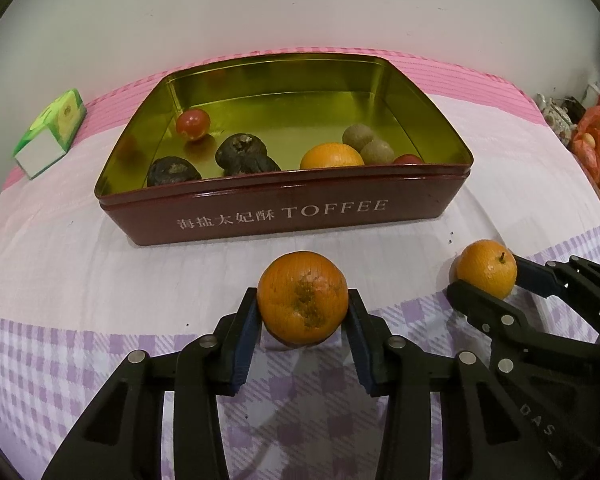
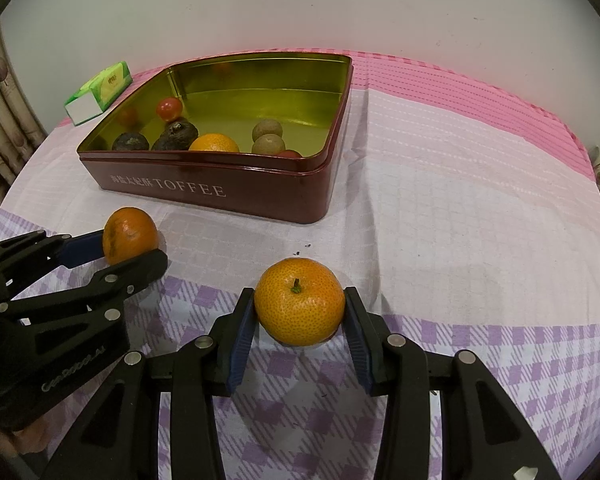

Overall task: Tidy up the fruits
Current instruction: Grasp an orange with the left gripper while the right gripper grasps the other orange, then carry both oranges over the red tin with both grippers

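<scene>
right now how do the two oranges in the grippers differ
The left orange shows a rough brown scarred patch on its skin; the right orange looks clean and evenly dimpled. The right orange faces its camera with a green stem on top; no stem shows on the left orange in the left wrist view. The left orange is a deeper, duller orange; the right is brighter. Both are round and sit between closed jaws, in front of the tin.

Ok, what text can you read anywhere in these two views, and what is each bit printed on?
"TOFFEE": white letters on the red tin, front wall, after Chinese characters I can't make out reliably.
"DAS": partial lettering on the right gripper body, left wrist view.
"GenRobot.AI", roughly: on the left gripper body, right wrist view, blurred.
Green tissue pack: print too small to read.
</scene>
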Tool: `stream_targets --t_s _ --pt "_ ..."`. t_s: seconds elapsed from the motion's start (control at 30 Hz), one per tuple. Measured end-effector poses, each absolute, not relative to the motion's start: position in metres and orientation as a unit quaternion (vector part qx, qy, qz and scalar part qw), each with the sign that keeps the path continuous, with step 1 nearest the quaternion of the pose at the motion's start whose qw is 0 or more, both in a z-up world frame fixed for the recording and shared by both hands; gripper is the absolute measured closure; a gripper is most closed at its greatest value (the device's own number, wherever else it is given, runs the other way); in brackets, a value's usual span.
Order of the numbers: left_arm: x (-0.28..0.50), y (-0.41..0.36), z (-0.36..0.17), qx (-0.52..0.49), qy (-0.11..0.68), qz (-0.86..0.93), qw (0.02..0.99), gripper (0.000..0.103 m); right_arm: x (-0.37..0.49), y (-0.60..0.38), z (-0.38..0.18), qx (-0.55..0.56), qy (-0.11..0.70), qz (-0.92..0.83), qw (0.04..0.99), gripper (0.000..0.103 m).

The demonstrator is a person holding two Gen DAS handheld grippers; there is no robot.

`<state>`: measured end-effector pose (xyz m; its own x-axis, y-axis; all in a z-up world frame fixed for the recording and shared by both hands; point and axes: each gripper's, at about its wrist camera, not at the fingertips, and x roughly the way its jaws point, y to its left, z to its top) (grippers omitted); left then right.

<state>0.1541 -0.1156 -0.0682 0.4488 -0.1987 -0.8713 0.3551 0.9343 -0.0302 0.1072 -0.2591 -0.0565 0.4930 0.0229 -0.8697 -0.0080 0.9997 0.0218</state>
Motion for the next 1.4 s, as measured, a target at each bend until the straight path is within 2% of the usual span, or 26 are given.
stream_targets --t_s 1.4 --pt "0.147 -0.094 -0.061 0.07 0.5 -0.13 0.853 0.06 0.101 -0.249 -0.05 -0.002 0.51 0.01 0.86 0.064"
